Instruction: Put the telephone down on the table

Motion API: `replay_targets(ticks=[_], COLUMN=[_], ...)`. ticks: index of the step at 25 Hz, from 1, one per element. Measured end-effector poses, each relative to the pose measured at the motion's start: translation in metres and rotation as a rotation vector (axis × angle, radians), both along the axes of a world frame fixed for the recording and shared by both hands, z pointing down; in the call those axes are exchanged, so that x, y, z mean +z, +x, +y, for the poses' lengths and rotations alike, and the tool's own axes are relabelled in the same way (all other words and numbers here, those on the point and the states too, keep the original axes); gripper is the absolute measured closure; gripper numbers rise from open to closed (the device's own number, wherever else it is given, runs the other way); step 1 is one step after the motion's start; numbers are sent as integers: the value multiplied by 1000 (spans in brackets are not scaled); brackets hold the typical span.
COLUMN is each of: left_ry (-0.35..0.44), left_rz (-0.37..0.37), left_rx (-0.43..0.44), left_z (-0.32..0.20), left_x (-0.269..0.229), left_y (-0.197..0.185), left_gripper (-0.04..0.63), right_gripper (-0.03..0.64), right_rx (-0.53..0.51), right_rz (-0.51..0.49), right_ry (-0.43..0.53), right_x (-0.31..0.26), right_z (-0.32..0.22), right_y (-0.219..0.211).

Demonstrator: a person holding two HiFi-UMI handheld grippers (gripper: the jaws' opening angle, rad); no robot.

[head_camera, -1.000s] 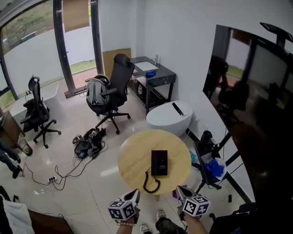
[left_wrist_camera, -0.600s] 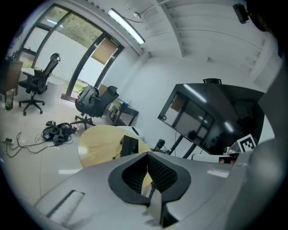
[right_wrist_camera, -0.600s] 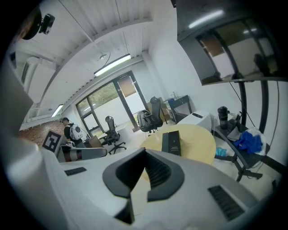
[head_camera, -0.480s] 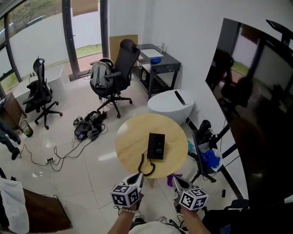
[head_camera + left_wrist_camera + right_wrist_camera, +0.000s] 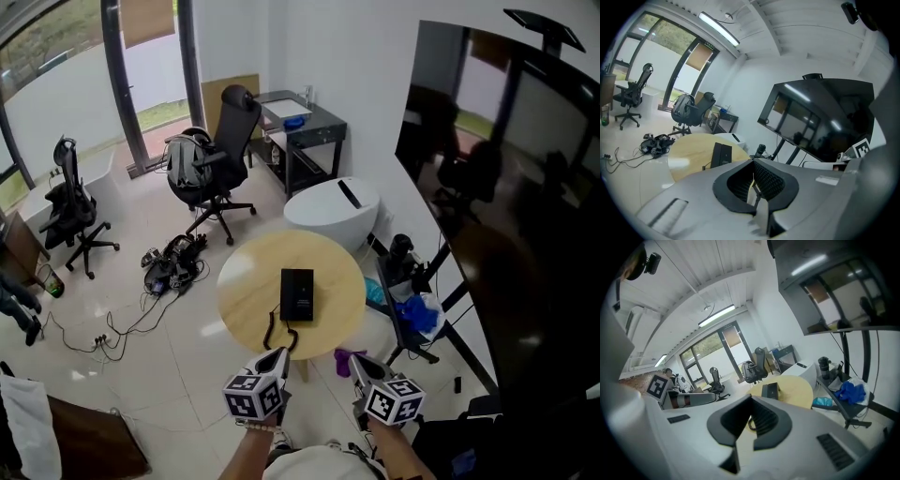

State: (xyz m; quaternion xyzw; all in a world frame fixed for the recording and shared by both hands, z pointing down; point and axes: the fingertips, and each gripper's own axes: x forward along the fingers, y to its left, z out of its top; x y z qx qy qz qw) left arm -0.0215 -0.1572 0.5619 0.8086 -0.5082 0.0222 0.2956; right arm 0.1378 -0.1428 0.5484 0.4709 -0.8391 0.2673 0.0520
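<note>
Left gripper [image 5: 278, 357] closed, empty; right gripper [image 5: 355, 365] closed, empty; both short of near edge of table [image 5: 242, 292]. Cord [image 5: 277, 336] loops at near edge. Telephone [image 5: 297, 294] flat near table centre, untouched. Placement looks done: keep claws clear of cord, no nudging telephone.

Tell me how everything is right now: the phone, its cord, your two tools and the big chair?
telephone: lying flat on the round table, nothing holding it.
cord: curled near the table's front edge.
left tool: shut, empty, short of the table.
right tool: shut, empty, short of the table.
black chair: upright, grey bag on it.
</note>
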Motion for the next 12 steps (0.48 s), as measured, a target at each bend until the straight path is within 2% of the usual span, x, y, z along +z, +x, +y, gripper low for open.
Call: replay_targets(ticks=[12], left_ry=[5], left_rz=[-30], left_rx=[14], left_z=[0], left_x=[-9], left_y=[36], left_gripper=[595], right_gripper=[606], right_rx=[-11], right_rz=[-24], right_ry=[16], right_x=[-11], right_z=[-3], right_y=[27])
